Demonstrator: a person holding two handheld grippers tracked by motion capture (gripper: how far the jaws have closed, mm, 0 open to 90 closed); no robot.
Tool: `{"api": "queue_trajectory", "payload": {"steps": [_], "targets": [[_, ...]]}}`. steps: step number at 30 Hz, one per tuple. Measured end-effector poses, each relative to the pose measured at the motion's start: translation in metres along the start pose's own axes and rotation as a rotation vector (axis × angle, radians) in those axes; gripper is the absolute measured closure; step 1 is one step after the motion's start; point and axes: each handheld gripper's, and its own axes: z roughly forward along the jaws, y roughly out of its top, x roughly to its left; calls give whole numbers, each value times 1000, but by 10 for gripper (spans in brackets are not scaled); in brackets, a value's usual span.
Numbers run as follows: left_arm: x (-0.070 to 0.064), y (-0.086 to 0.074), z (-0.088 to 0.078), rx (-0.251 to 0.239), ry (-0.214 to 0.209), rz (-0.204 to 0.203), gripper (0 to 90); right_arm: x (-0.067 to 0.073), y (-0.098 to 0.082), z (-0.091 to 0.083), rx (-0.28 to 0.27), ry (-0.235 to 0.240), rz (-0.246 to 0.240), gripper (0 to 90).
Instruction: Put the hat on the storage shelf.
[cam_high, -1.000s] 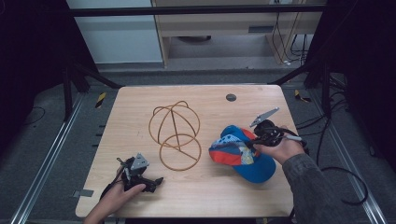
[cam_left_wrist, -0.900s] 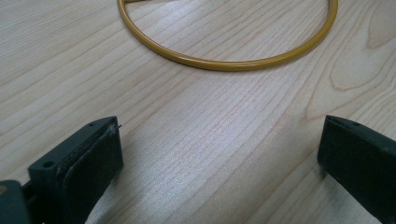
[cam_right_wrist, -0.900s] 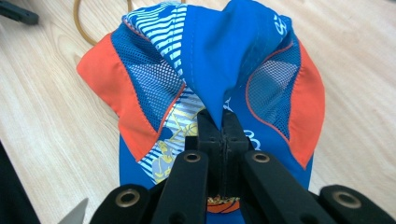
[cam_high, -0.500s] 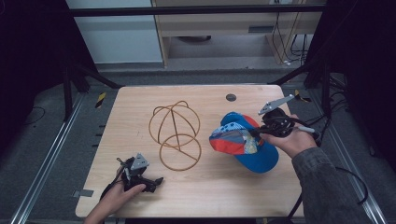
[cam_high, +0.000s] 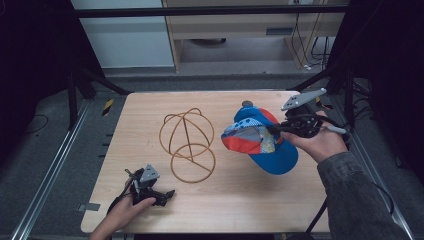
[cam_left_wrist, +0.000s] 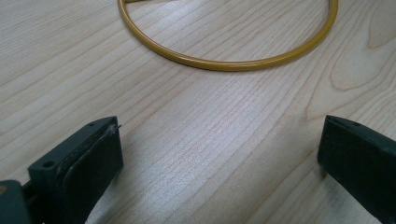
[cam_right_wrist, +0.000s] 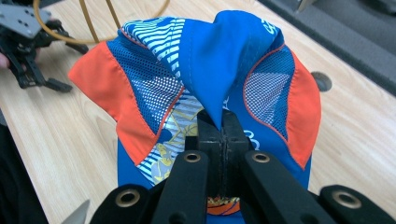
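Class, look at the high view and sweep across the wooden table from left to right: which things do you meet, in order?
Left gripper → wire hat stand → cap → right gripper, shut on the cap's fabric.

cap (cam_right_wrist: 205, 70) is cloth w/ mesh panels, wire stand (cam_high: 187, 145) glossy metal, table (cam_left_wrist: 210, 140) matt wood grain.

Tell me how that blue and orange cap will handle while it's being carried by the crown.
Probably floppy: the cap folds into a peak where the right gripper pinches its fabric. Likely light, since that small pinch holds it off the table. Its brim hangs lower, so it may swing.
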Motion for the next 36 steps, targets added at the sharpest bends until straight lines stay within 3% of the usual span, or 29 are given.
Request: {"api": "queue_trajectory", "payload": {"steps": [14, 26, 31, 36], "targets": [[0, 0, 0, 0, -1, 0, 0, 5, 29, -26, -89, -19, -24, 899], [0, 0, 0, 4, 0, 0, 0, 18, 73, -37, -180, -28, -57, 899], [0, 0, 0, 2, 0, 0, 0, 27, 96, -34, -193, -17, -86, 899], [0, 0, 0, 3, 2, 2, 0, 40, 121, -17, -193, 14, -125, 899]]}}
